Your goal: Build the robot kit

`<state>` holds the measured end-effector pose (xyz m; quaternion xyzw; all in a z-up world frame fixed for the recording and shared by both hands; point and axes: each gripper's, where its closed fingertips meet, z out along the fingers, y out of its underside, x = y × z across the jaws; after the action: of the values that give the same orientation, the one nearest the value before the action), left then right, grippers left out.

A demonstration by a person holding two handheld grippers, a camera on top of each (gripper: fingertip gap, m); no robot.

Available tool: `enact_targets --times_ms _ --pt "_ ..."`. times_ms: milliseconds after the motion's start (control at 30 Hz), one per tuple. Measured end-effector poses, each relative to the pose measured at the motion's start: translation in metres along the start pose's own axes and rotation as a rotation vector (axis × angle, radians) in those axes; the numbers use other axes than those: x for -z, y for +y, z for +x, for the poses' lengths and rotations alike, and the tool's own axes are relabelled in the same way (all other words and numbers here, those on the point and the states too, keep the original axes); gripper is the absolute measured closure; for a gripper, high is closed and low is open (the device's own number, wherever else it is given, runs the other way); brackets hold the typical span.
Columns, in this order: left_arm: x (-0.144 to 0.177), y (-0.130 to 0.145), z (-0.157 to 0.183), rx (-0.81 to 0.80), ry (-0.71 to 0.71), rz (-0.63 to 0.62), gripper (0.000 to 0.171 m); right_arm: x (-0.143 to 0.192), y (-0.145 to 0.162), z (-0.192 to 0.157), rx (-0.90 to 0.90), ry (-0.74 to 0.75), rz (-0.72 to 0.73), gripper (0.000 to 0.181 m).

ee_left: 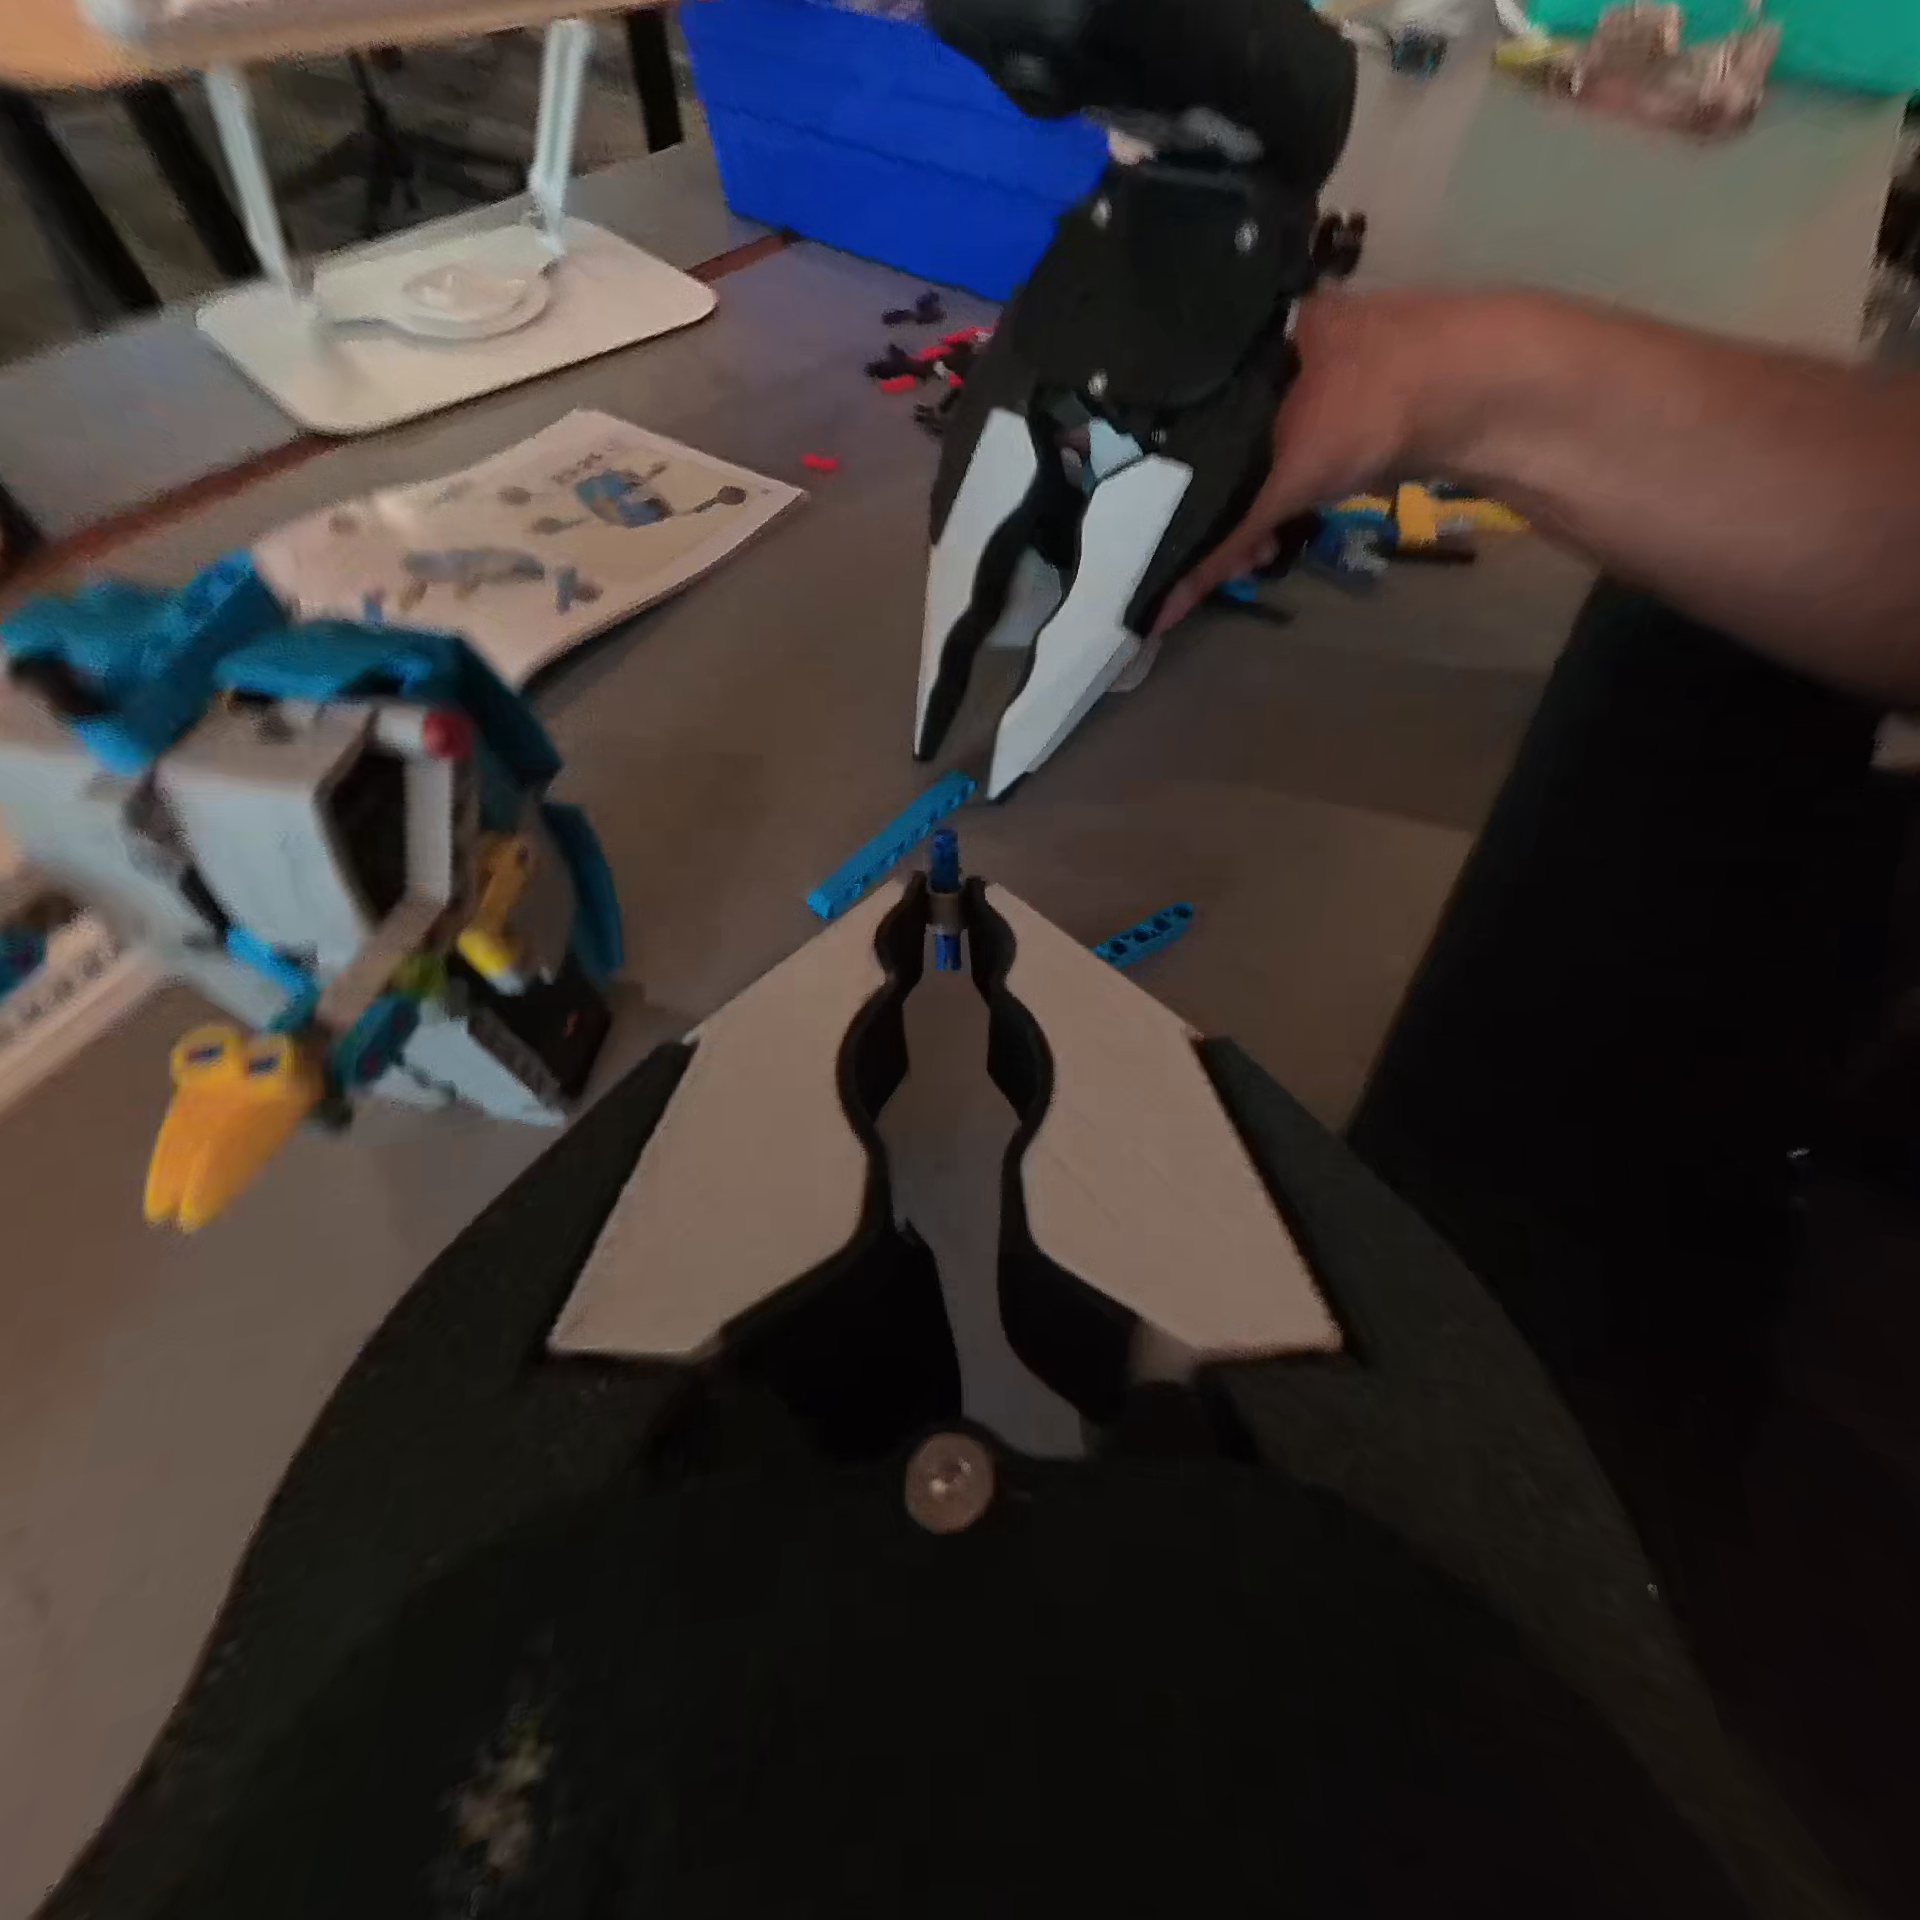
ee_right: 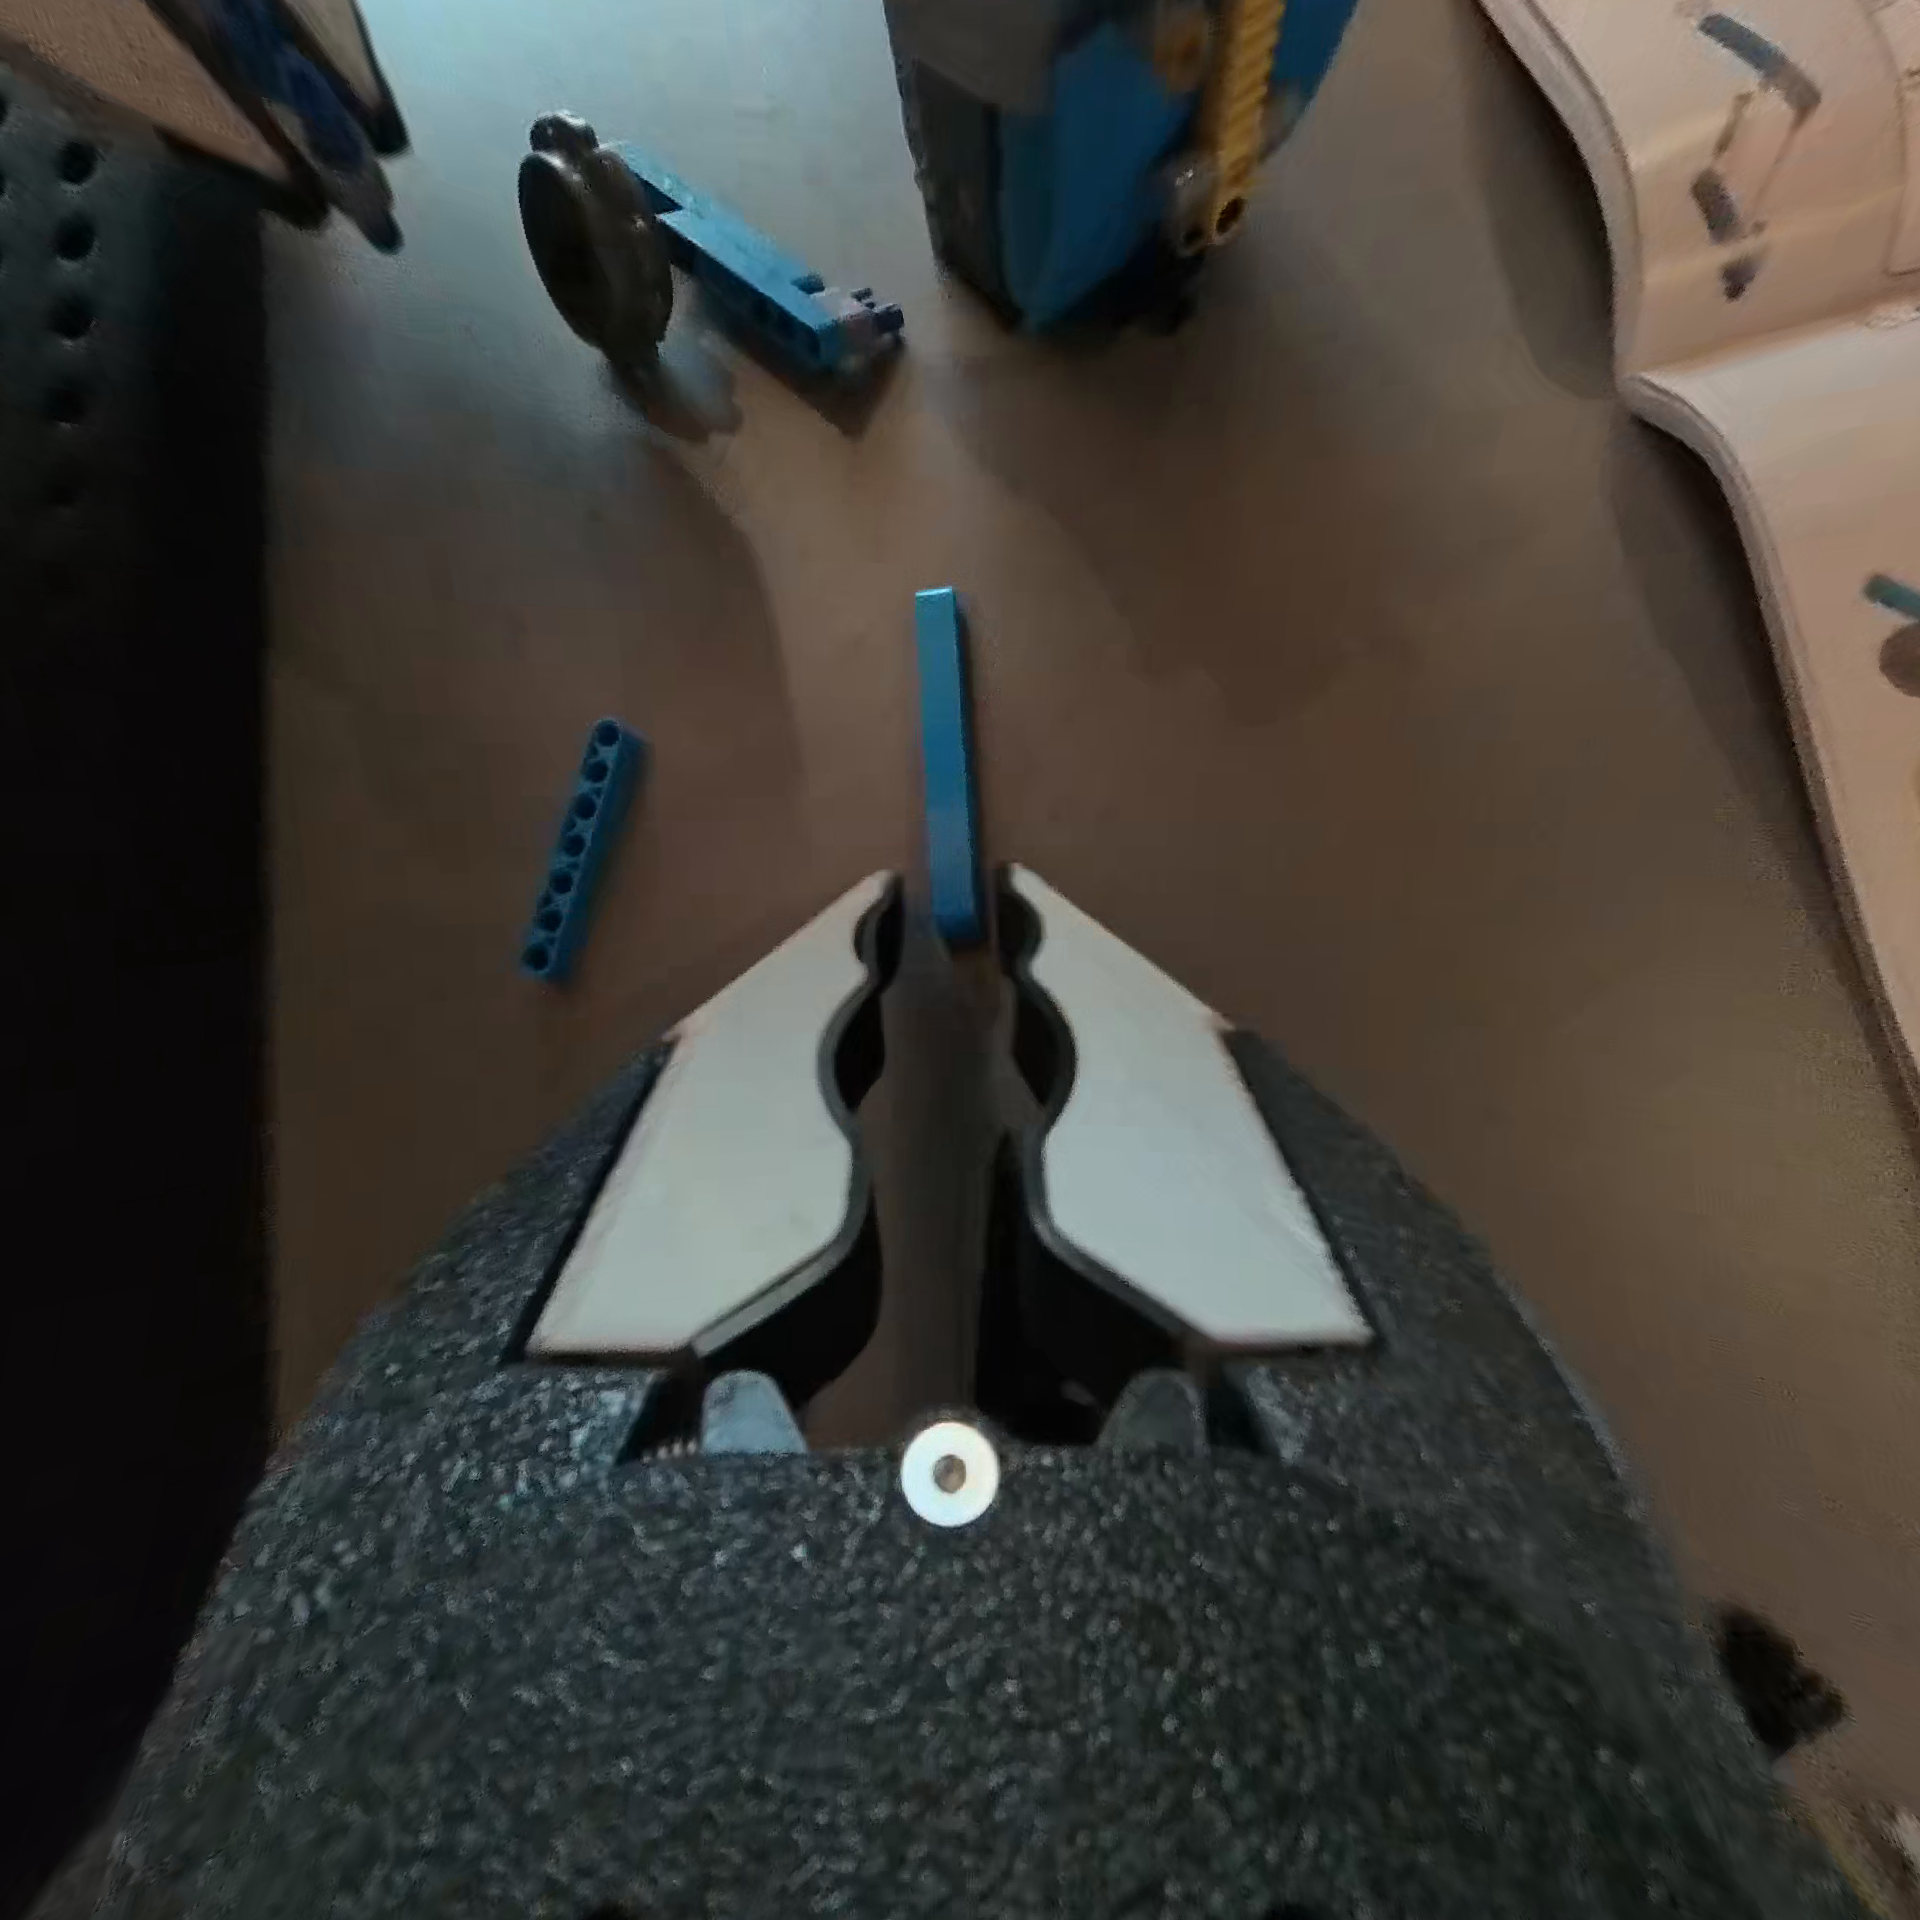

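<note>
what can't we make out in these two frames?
- Left wrist view: blue pin in the left gripper, too small to show its shape; toy model motion-blurred.
- Right wrist view: blue beam seen edge-on in the right gripper, holes hidden; booklet cut by edge.

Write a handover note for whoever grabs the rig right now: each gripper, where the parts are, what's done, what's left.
Left gripper: shut on a small blue pin, held upright at the fingertips.
Right gripper: shut on a blue beam, held edge-on over the brown table.
Loose on the table: a holed blue beam left of the right gripper; a black wheel on a blue beam farther off.
Partly built blue, white and yellow model stands to the left, instruction sheet behind it.
Done: both pieces picked up. Left: pin and held beam not joined.
</note>
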<state>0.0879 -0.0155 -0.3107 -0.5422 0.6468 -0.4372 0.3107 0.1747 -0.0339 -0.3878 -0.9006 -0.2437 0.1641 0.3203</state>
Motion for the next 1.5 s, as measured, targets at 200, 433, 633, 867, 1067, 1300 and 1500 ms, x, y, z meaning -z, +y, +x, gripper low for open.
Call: enact_targets --times_ms 200,433,633,867,1067,1300,1500 --pt "-0.021 -0.035 0.028 -0.54 0.021 0.159 0.165 0.06 -0.05 -0.046 -0.148 -0.219 0.37 0.151" --pt "-0.022 -0.048 0.064 -1.041 0.083 0.327 0.164 0.089 -0.077 -0.105 -0.277 -0.769 0.485 0.125" --pt "-0.025 -0.044 0.07 -1.138 0.092 0.319 0.164 0.068 -0.065 -0.11 -0.19 -0.728 0.341 0.154" --pt "-0.056 -0.008 0.019 -0.842 -0.077 -0.007 0.134 0.038 -0.025 -0.031 -0.146 -0.303 0.149 0.156" --pt "-0.083 0.012 -0.015 -0.441 -0.067 -0.222 0.139 0.013 -0.008 0.037 0.036 -0.03 0.005 0.155" --pt "-0.075 0.007 0.002 -0.335 0.019 -0.348 0.139 -0.001 -0.006 0.035 0.109 -0.098 -0.009 0.152" --pt "-0.09 0.026 -0.017 -0.324 0.013 -0.48 0.141 0.017 -0.006 0.035 0.089 -0.092 0.033 0.142"
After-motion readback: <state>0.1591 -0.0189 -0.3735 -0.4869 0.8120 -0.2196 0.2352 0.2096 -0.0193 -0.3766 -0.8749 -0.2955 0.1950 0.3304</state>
